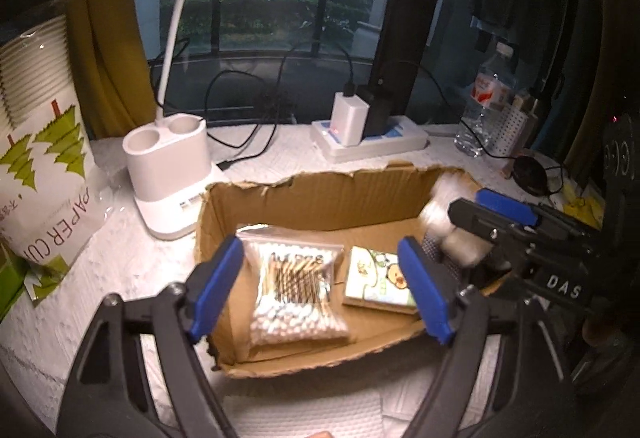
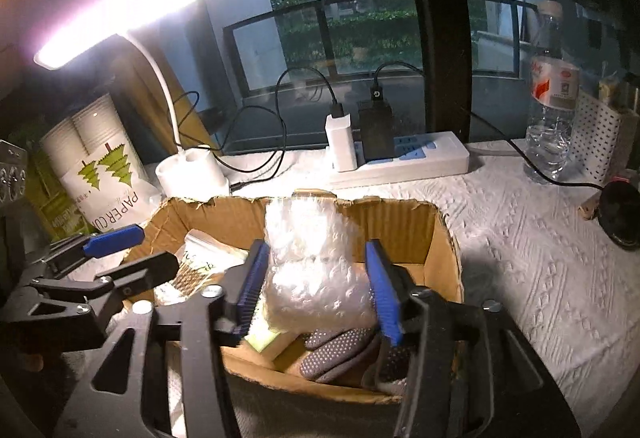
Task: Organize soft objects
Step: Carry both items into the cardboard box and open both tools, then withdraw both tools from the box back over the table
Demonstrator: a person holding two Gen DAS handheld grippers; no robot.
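A torn cardboard box sits on the white cloth. A bag of cotton swabs and a small cartoon-print pack lie flat inside it. My left gripper hangs open over the swab bag, pads apart from it. In the right wrist view, a roll of bubble wrap stands in the box between the blue pads of my right gripper, which looks open and not squeezing it. Grey dotted gloves lie under the wrap. The left gripper shows at the left edge.
A white desk lamp base and a bag of paper cups stand left of the box. Behind it are a power strip with chargers and cables, and a water bottle. A perforated holder and a black round object sit right.
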